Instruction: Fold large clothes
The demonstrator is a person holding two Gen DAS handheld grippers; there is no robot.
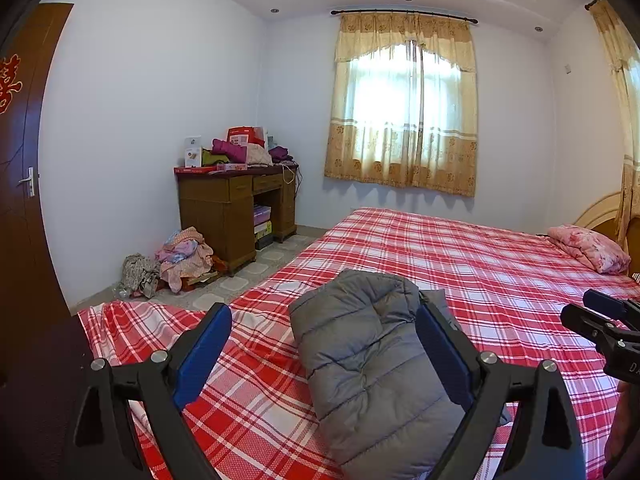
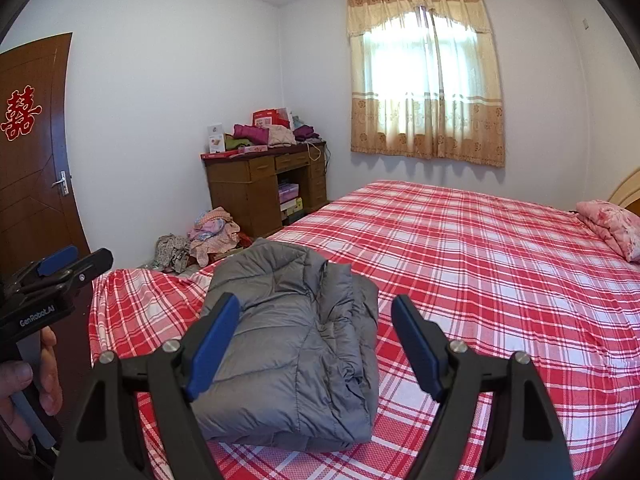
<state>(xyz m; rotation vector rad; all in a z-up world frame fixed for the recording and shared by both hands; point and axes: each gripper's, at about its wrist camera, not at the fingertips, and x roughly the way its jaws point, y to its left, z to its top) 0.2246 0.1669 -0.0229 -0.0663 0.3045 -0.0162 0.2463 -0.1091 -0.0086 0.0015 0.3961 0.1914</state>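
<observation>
Jacket [image 2: 296, 344] folded on bed [image 2: 480, 264] | left hand-held gripper [image 2: 76, 262] label: "GenRobot.AI"

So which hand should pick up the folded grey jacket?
Probably the left. The left gripper has open jaws either side of the grey jacket on the bed. The right gripper, also open, has only one jaw over it, the other over bare sheet.

Both tools look alike. The left gripper [image 1: 324, 320] has matte black plastic arms ending in flat blue pads [image 1: 202, 354], with round silver screw heads at the pivots. The right gripper [image 2: 316, 316] shows the same black frame, blue pads [image 2: 214, 346] and silver screws. White "GenRobot.AI" lettering marks the left body, gripped by a bare-skinned left hand [image 2: 24, 388].
</observation>
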